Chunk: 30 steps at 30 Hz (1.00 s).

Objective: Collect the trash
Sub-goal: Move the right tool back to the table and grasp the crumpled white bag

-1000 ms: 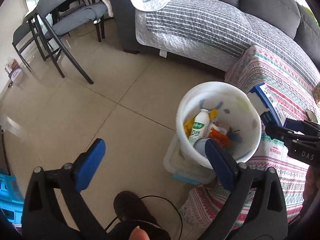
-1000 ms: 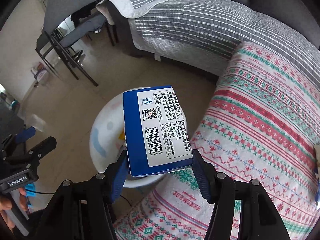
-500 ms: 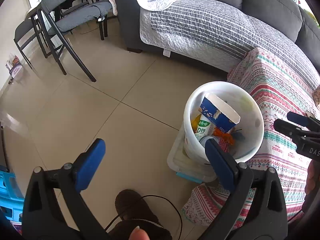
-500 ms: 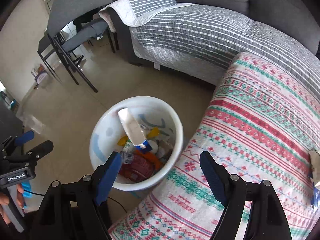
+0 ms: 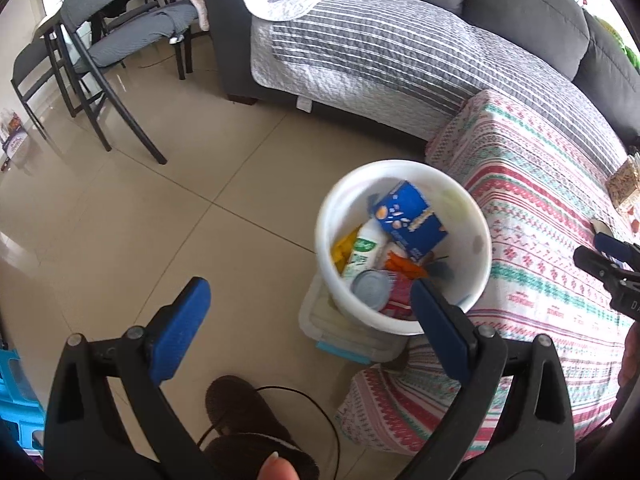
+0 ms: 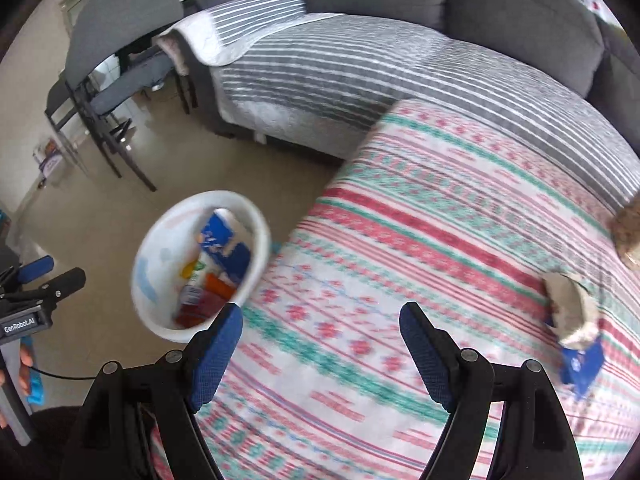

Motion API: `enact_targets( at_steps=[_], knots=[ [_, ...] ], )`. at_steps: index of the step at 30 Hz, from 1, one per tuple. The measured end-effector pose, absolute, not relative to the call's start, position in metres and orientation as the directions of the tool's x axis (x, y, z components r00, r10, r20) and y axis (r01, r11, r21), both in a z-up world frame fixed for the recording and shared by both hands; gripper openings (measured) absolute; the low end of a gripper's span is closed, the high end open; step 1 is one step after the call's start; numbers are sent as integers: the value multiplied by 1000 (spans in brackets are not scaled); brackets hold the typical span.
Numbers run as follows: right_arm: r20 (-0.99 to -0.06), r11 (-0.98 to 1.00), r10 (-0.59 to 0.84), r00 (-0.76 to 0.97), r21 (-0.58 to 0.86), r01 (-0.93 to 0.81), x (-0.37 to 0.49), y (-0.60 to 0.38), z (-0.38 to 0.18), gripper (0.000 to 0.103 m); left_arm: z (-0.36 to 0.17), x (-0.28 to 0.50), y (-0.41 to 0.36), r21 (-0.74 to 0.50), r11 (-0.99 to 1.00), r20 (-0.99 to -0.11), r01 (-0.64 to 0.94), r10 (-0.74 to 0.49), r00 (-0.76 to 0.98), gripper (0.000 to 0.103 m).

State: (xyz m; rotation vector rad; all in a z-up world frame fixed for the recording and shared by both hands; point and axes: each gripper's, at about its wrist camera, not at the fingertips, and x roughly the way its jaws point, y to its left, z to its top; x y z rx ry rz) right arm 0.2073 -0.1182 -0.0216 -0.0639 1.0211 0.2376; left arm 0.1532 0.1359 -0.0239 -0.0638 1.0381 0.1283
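Note:
A white bucket (image 5: 332,200) (image 6: 256,220) stands on the floor beside the low table with the striped patterned cloth (image 6: 440,240). Inside it lies a blue carton (image 5: 412,216) (image 6: 222,240) on top of a white bottle (image 5: 366,248), a can and orange wrappers. My left gripper (image 5: 312,328) hangs open and empty over the floor, near the bucket. My right gripper (image 6: 320,352) is open and empty above the cloth. At the cloth's right edge lies a crumpled whitish wad (image 6: 572,312) on a blue wrapper (image 6: 580,364).
A grey sofa with a striped cover (image 5: 380,40) runs along the back. Dark chairs (image 5: 100,60) stand at the back left. A clear plastic box (image 5: 340,332) sits under the bucket. A slippered foot and a black cable (image 5: 256,412) are near me.
My right gripper opened and let go of the blue carton, which dropped into the bucket. It then swung right over the cloth. The left gripper stayed open and shifted slightly.

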Motion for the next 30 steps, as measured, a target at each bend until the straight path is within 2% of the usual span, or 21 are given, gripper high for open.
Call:
enact_targets(
  at_steps=[17,25,30],
  knots=[
    [-875,990,-100,474,-41,132,220,-303,-20,82,-25,178,47,-37,999,-865,-8,-28,501,102],
    [-897,986,-141,419,-87,144,247,-331,-45,82,-32,191,31,-37,999,-879,10,-37,476,102],
    [-912,989,-114,393,-67,132,264,-329,-62,82,-36,198,22,-22,1000,-884,21,-29,467,102]
  ],
)
